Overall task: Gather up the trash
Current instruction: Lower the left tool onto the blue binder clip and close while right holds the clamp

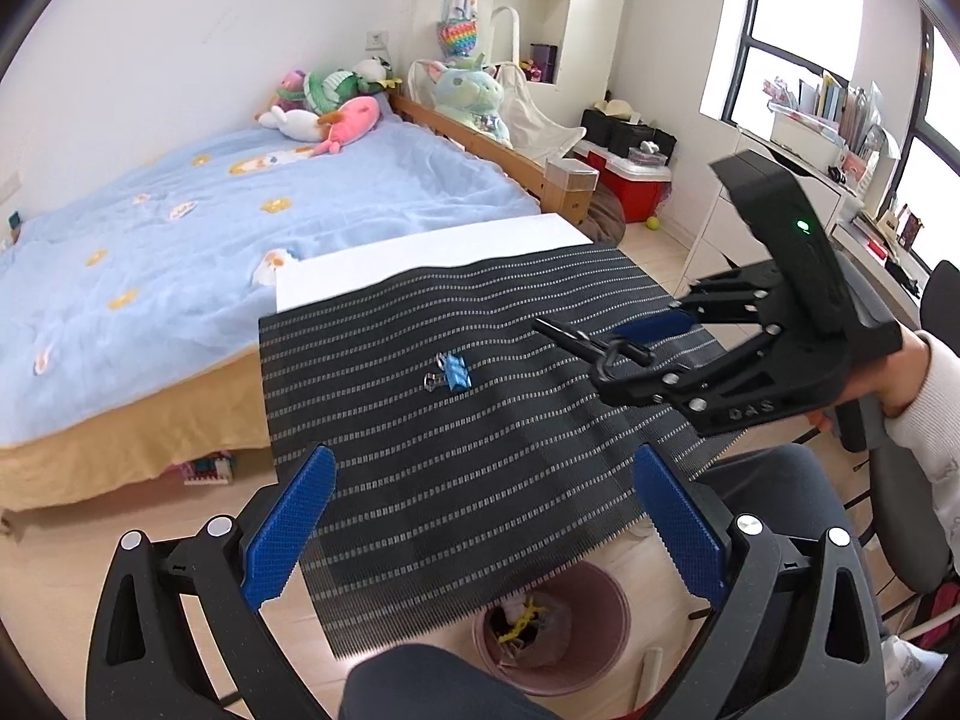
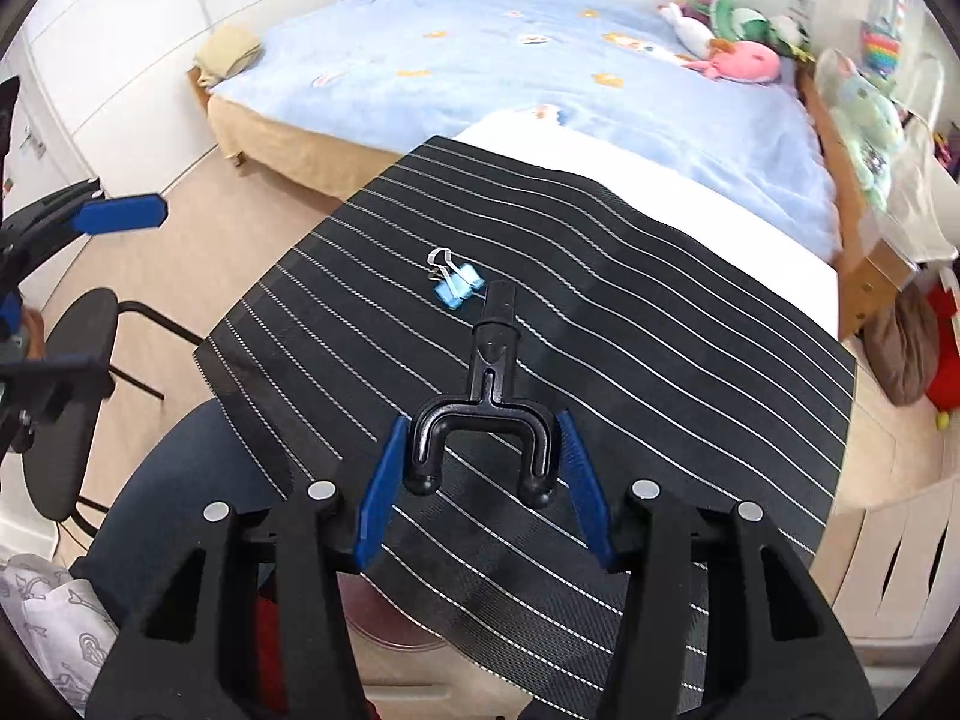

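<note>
Nearest, the left gripper (image 1: 480,540) hangs with its blue pads wide apart and nothing between them, above the near edge of the striped mat (image 1: 480,420) on the desk (image 1: 420,246). Below that edge stands a pink trash bin (image 1: 606,606) on the floor, with scraps inside. To the side, the right gripper (image 2: 480,480) is about half open, its pads pressed on the two prongs of a black forked plastic piece (image 2: 486,408), lifted above the mat. Raised letters on that gripper's body read roughly "DAS" (image 1: 750,411), though not clearly. Farther out, a blue binder clip (image 1: 453,373) lies on the mat's middle, apart from both grippers. Beyond the desk is the bed (image 1: 180,228).
</note>
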Demonstrator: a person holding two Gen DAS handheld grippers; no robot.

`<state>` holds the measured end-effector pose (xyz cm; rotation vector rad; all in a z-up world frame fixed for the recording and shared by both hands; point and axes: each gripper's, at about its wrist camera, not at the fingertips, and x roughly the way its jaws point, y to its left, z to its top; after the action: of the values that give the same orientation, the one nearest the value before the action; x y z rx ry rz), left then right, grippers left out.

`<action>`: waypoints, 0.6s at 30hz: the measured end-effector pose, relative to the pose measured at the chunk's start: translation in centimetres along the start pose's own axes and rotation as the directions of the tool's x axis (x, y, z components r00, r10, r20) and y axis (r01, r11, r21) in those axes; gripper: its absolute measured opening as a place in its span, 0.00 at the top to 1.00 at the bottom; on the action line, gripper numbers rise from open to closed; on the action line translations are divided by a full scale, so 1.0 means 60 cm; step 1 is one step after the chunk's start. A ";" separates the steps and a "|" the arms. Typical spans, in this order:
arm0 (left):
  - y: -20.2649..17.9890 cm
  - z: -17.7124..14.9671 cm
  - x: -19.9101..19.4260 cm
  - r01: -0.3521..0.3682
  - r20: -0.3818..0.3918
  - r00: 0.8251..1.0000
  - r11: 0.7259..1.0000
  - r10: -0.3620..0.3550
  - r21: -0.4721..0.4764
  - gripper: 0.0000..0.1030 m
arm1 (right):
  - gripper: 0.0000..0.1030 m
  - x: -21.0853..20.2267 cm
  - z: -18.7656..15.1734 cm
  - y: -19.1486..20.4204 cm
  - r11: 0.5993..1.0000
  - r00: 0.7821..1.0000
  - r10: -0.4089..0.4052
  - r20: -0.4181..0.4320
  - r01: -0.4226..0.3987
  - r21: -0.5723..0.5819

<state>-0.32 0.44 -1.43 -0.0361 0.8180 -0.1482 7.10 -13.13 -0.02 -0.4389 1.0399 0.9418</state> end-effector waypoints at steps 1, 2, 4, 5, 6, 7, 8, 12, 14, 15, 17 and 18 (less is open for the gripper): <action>0.000 0.006 0.007 -0.003 -0.009 1.000 1.000 0.003 0.006 0.07 | 0.50 -0.001 -0.002 -0.005 1.000 1.000 -0.003 0.002 0.003 0.008; 0.000 0.011 0.012 -0.002 -0.016 1.000 1.000 0.002 0.009 0.07 | 0.50 -0.004 -0.004 -0.010 1.000 1.000 -0.005 0.005 0.005 0.015; 0.001 0.021 0.029 -0.008 -0.036 0.999 1.000 0.009 0.017 0.07 | 0.50 -0.008 -0.008 -0.017 1.000 1.000 -0.009 0.008 0.008 0.025; 0.000 0.025 0.035 -0.009 -0.043 0.999 1.000 0.010 0.023 0.07 | 0.50 -0.009 -0.011 -0.020 1.000 1.000 -0.010 0.010 0.010 0.030; -0.001 0.031 0.044 -0.005 -0.052 0.999 0.999 0.006 0.031 0.07 | 0.50 -0.011 -0.013 -0.023 0.999 1.000 -0.011 0.012 0.010 0.034; -0.001 0.034 0.050 0.000 -0.060 0.998 0.999 0.002 0.034 0.07 | 0.50 -0.014 -0.015 -0.028 0.999 1.000 -0.012 0.013 0.012 0.040; 0.000 0.039 0.059 0.005 -0.075 0.997 0.999 -0.002 0.035 0.07 | 0.50 -0.015 -0.018 -0.029 0.999 1.000 -0.015 0.015 0.014 0.045; 0.006 0.055 0.091 0.015 -0.118 0.993 1.000 -0.013 0.023 0.07 | 0.50 -0.019 -0.024 -0.042 0.998 1.000 -0.016 0.021 0.015 0.065; 0.013 0.064 0.108 0.023 -0.142 0.990 1.000 -0.022 0.005 0.07 | 0.50 -0.022 -0.028 -0.046 0.997 1.000 -0.016 0.024 0.015 0.073; 0.016 0.068 0.116 0.019 -0.153 0.988 1.000 -0.020 -0.005 0.07 | 0.50 -0.023 -0.029 -0.048 0.997 1.000 -0.017 0.025 0.015 0.078; 0.021 0.077 0.132 0.013 -0.171 0.985 1.000 -0.016 -0.019 0.07 | 0.50 -0.025 -0.032 -0.053 0.996 0.999 -0.019 0.026 0.017 0.084; 0.023 0.080 0.138 0.011 -0.175 0.984 1.000 -0.014 -0.023 0.07 | 0.50 -0.026 -0.034 -0.056 0.996 0.999 -0.021 0.025 0.018 0.088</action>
<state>8.94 0.48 -4.29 -0.0490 0.9954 -0.1560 8.51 -17.14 -0.01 -0.3628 1.0476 0.8791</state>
